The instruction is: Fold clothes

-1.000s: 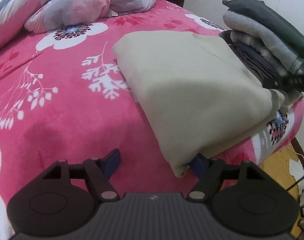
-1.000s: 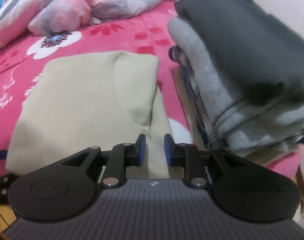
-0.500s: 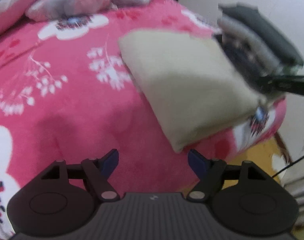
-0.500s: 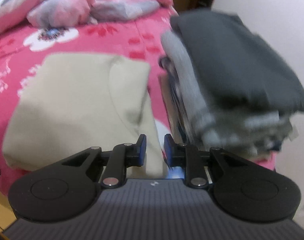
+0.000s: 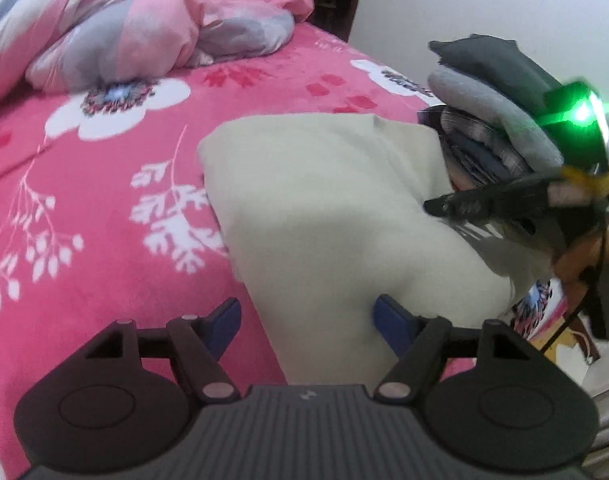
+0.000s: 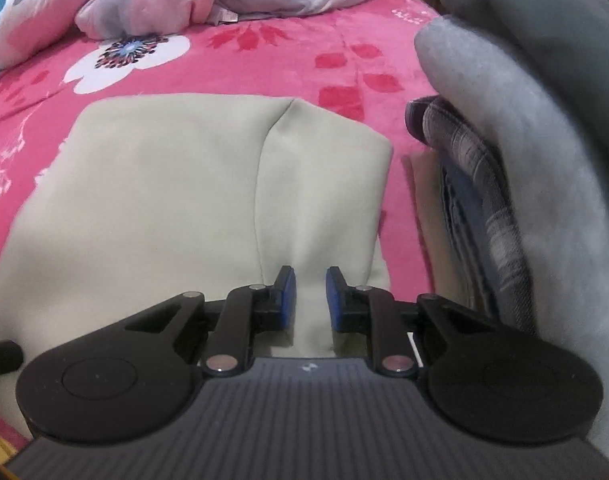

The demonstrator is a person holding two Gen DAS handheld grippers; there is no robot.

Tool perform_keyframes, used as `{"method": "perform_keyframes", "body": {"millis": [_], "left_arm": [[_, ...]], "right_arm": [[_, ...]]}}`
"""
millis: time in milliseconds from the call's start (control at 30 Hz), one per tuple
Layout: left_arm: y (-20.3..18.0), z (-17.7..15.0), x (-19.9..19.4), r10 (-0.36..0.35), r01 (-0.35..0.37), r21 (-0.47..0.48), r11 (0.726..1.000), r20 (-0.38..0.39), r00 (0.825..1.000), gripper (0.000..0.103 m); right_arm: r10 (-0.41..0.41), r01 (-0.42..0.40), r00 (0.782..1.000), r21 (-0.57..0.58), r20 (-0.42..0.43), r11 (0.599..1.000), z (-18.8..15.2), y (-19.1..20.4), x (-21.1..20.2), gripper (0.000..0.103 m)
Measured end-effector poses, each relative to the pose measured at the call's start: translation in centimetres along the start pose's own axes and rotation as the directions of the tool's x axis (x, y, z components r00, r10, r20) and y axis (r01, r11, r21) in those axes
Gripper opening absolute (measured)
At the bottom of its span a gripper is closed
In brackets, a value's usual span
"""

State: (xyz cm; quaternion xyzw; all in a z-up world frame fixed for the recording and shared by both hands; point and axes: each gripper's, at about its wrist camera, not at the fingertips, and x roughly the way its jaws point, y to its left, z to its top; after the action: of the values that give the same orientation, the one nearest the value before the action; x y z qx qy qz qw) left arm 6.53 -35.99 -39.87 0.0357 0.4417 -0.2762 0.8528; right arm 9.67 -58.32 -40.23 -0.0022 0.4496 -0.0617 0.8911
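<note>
On the pink flowered bed (image 5: 104,208) the left claw (image 5: 306,318) stands wide open over the near corner of the folded beige garment (image 5: 324,208), its blue pads clear of the cloth. To the right, the right claw (image 6: 306,296) is closing, with beige cloth in its narrow gap but not visibly pinched. The stack of folded clothes (image 6: 524,128) sits just beside the garment's right edge.

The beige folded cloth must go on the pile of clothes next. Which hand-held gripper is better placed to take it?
Probably the right hand-held gripper: its jaws are closing around the beige cloth's near edge, beside the pile. The left hand-held gripper stands wide open at the far corner.
</note>
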Motion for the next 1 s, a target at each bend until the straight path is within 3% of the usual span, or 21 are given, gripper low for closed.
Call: {"method": "perform_keyframes", "body": {"millis": [200, 300, 433, 467, 567, 700, 733, 833, 933, 1000], "left_arm": [[0.5, -0.7, 0.0, -0.008, 0.008, -0.041, 0.999, -0.002, 1.0, 0.079], [0.7, -0.7, 0.2, -0.013, 0.013, -0.045, 0.999, 0.001, 1.0, 0.08], [0.9, -0.7, 0.1, -0.013, 0.012, -0.061, 0.998, -0.008, 1.0, 0.08], [0.9, -0.8, 0.1, -0.015, 0.014, -0.066, 0.998, -0.007, 1.0, 0.08], [1.0, -1.0, 0.0, -0.015, 0.015, -0.075, 0.997, -0.002, 1.0, 0.08], [0.8, -1.1, 0.0, 0.002, -0.001, -0.067, 0.998, 0.008, 1.0, 0.08], [0.7, -1.1, -0.1, 0.009, -0.009, -0.064, 0.998, 0.012, 1.0, 0.08], [0.8, -1.0, 0.0, 0.001, 0.0, -0.06, 0.998, 0.007, 1.0, 0.081], [0.7, -1.0, -0.1, 0.007, -0.006, -0.056, 0.998, 0.007, 1.0, 0.081], [0.7, -1.1, 0.0, 0.007, -0.006, -0.062, 0.998, 0.008, 1.0, 0.081]], "right_arm": [[-0.002, 0.002, 1.0, 0.002, 0.019, 1.0, 3.6, -0.8, 2.4, 0.015], [-0.041, 0.04, 0.999, -0.033, -0.022, 0.999, 4.2, -2.1, 6.5, 0.014], [-0.059, 0.06, 0.998, -0.08, 0.016, 0.995, 6.5, -1.2, 4.3, 0.015], [-0.031, 0.035, 0.998, -0.09, 0.048, 0.995, 7.0, -0.6, 3.0, 0.015], [0.194, -0.181, 0.976, -0.126, 0.102, 0.975, 8.4, 1.6, 0.2, 0.015], [0.476, -0.471, 0.879, -0.206, -0.026, 0.858, 9.6, 6.2, 3.9, 0.013], [0.475, -0.475, 0.878, -0.223, -0.057, 0.851, 9.4, 7.2, 5.4, 0.013], [0.404, -0.408, 0.912, -0.22, -0.066, 0.886, 9.3, 7.7, 8.1, 0.013], [0.358, -0.361, 0.932, -0.182, -0.05, 0.915, 10.3, 6.3, 7.1, 0.013], [0.379, -0.373, 0.925, -0.163, 0.006, 0.913, 10.3, 5.1, 4.2, 0.013]]}}
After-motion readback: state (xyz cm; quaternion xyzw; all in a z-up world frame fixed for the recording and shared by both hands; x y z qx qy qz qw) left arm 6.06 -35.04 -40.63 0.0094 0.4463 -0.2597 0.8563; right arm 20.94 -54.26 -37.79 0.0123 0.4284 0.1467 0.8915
